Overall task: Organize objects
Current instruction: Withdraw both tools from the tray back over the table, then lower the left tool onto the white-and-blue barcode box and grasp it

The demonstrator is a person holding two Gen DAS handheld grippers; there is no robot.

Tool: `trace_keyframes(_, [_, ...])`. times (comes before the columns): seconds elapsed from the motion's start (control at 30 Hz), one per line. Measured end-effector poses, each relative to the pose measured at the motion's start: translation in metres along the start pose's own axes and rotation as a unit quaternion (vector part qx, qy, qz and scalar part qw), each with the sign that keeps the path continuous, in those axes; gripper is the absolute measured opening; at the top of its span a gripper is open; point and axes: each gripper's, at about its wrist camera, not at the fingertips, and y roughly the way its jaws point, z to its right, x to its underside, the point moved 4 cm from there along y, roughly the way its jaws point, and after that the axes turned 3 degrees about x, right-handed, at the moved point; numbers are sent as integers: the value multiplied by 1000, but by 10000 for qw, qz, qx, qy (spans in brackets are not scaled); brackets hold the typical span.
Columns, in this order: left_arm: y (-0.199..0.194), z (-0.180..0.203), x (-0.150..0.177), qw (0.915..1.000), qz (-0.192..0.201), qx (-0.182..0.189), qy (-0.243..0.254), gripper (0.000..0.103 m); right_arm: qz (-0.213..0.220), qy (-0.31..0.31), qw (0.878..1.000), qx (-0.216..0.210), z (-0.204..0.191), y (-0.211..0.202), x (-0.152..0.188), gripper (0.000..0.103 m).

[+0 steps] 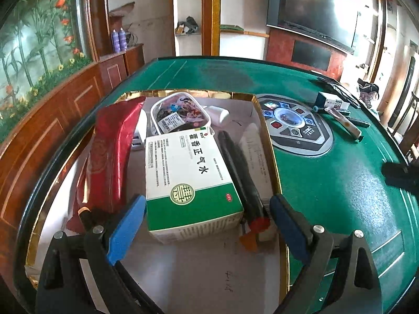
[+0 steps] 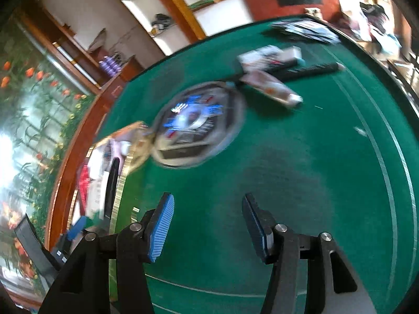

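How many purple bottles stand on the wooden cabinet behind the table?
2. Both purple bottles stand side by side on the wooden cabinet by the wall: one on the left, one right beside it. Others may be hidden behind them.

The left gripper [image 1: 208,225] is a black frame with angular, strut-like arms, each finger faced with a blue pad [image 1: 125,231] and pinned by round silver screws. The right gripper [image 2: 208,225] is built alike — black arms, silver screw heads, blue pads [image 2: 161,229] that look finely ribbed, though motion blur softens this.
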Motion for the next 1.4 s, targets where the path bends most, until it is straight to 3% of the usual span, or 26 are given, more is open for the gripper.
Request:
trace_keyframes(0.1, [-21, -14, -9, 9974, 51, 495, -517, 94, 126, -41, 9998, 120, 29, -16, 1, 58])
trace_keyframes(0.23, [-76, -3, -37, 9890, 827, 925, -808, 97, 397, -111, 9981, 447, 63, -30, -15, 64])
trace_keyframes(0.33, [-102, 36, -61, 9798, 1344, 1278, -752, 103, 509, -131, 9969, 587, 77, -31, -36, 64])
trace_keyframes(0.4, [-99, 76, -76, 9784, 1398, 1427, -530, 103, 546, -150, 9959, 712, 83, -32, -51, 64])
trace_keyframes(0.57, [-43, 168, -82, 9818, 1093, 1548, -150, 103, 596, -275, 9920, 1083, 95, -42, -81, 65])
trace_keyframes(0.67, [-1, 193, -71, 9847, 772, 1560, 48, 103, 640, -441, 9865, 1443, 98, -43, -102, 66])
trace_keyframes(0.77, [35, 190, -61, 9855, 346, 1663, -24, 103, 596, -606, 9814, 1721, 93, -29, -127, 75])
trace_keyframes(0.87, [59, 173, -56, 9850, -99, 1678, -387, 103, 555, -691, 9789, 1844, 82, 1, -165, 75])
trace_keyframes(0.93, [69, 163, -50, 9864, -276, 1502, -602, 103, 451, -567, 9797, 1867, 75, 28, -198, 75])
trace_keyframes(1.03, [81, 151, -44, 9800, -632, 1582, -1026, 103, 114, -301, 9837, 1767, 64, 73, -246, 75])
trace_keyframes(1.13, [84, 137, -42, 9743, -699, 1649, -1368, 103, -402, -203, 9804, 1919, 56, 123, -275, 75])
trace_keyframes(1.27, [91, 127, -41, 9684, -857, 1708, -1605, 103, -884, -148, 9740, 2080, 54, 167, -277, 75])
trace_keyframes(1.33, [89, 126, -41, 9689, -799, 1681, -1632, 103, -1048, -266, 9654, 2372, 54, 174, -264, 75])
trace_keyframes(1.4, [89, 125, -41, 9690, -824, 1663, -1629, 103, -1184, -234, 9631, 2406, 57, 171, -247, 75])
